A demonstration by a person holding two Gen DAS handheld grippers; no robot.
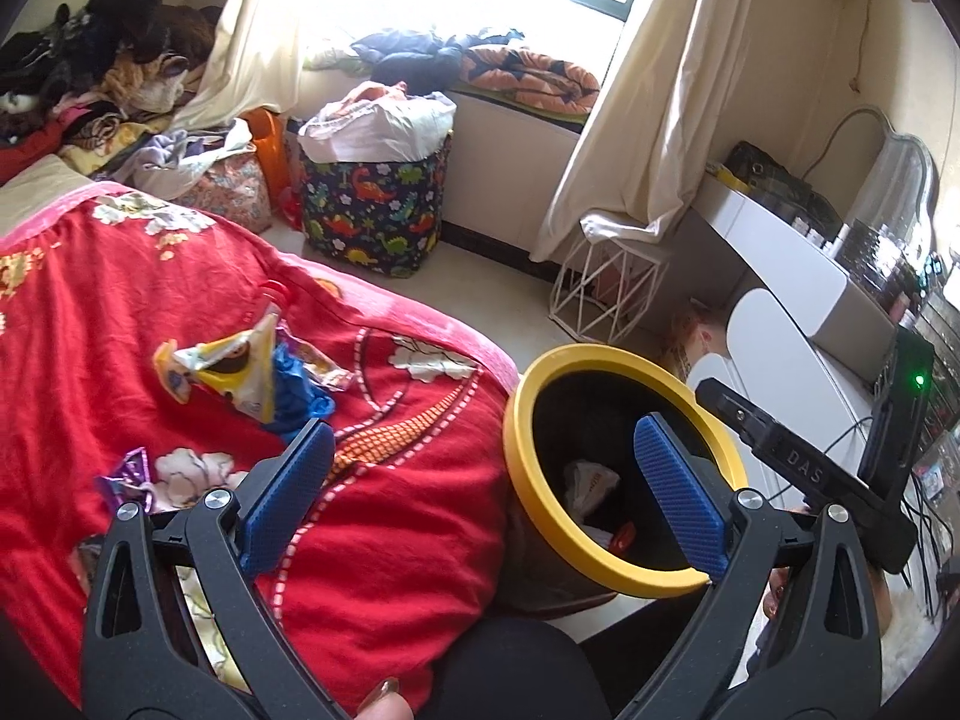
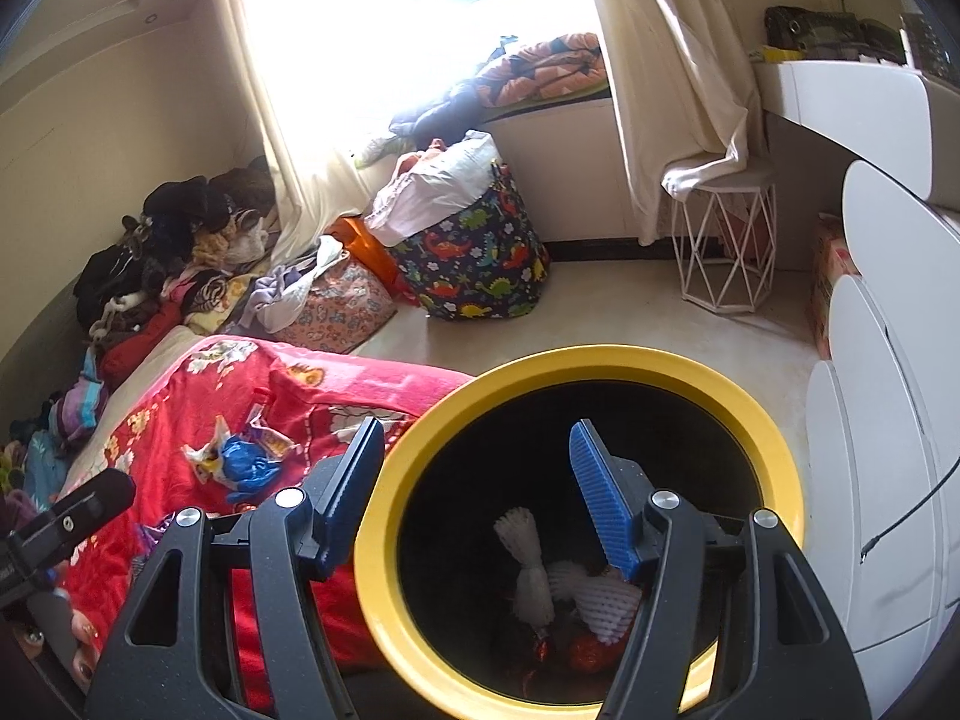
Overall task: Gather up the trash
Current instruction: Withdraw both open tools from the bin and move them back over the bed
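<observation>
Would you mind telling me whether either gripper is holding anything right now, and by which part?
Nothing is held: the left gripper and the right gripper both stand open and empty, the right one above the yellow-rimmed bin.

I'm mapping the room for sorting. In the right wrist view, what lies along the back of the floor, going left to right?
Clothes pile → pink patterned bag → dinosaur-print bin → white wire stool → white dresser.

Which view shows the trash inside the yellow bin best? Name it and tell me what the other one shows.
The right wrist view. It looks almost straight down into the yellow bin, so the white foam netting and red scraps on the bottom are clear. The left wrist view sees the bin at a slant, with only a bit of white trash showing behind a gripper finger.
</observation>
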